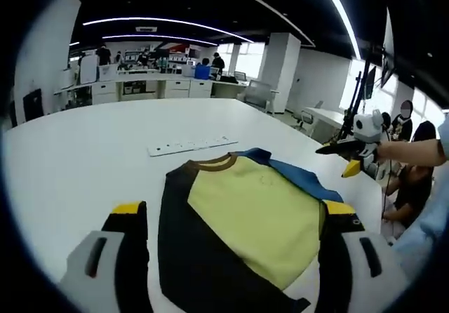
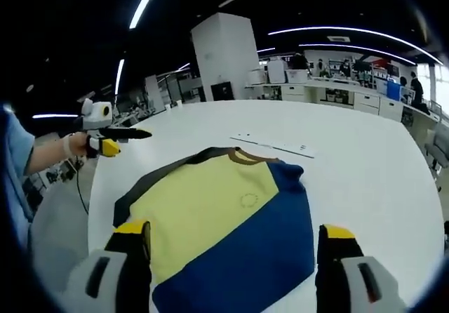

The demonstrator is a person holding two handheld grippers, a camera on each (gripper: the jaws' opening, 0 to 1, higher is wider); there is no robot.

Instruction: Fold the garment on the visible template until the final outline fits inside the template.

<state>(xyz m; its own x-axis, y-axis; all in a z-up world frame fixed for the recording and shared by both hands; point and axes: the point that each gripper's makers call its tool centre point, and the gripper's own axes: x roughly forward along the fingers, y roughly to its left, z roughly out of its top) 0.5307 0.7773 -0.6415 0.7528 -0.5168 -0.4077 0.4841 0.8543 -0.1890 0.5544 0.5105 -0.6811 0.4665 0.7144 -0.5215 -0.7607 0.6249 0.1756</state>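
Observation:
A garment [image 1: 245, 218] lies flat on the white table [image 1: 84, 151]. It has a pale yellow middle, a black side, a blue side and a brown collar [image 1: 214, 163] on its far edge. My left gripper [image 1: 235, 208] hangs open just above its near hem, with one jaw on each side of the cloth. In the right gripper view the same garment [image 2: 224, 222] spreads out, blue half nearest, under my right gripper [image 2: 234, 229], which is open with nothing between the jaws. A hand holds each gripper in the air beside the table: right gripper [image 1: 351, 150], left gripper [image 2: 112, 139].
A flat white strip [image 1: 188, 145] lies on the table just beyond the collar, and shows as a white strip [image 2: 275, 144] in the right gripper view too. A person [image 1: 414, 180] sits past the table edge. Desks and cabinets [image 1: 147, 85] line the back.

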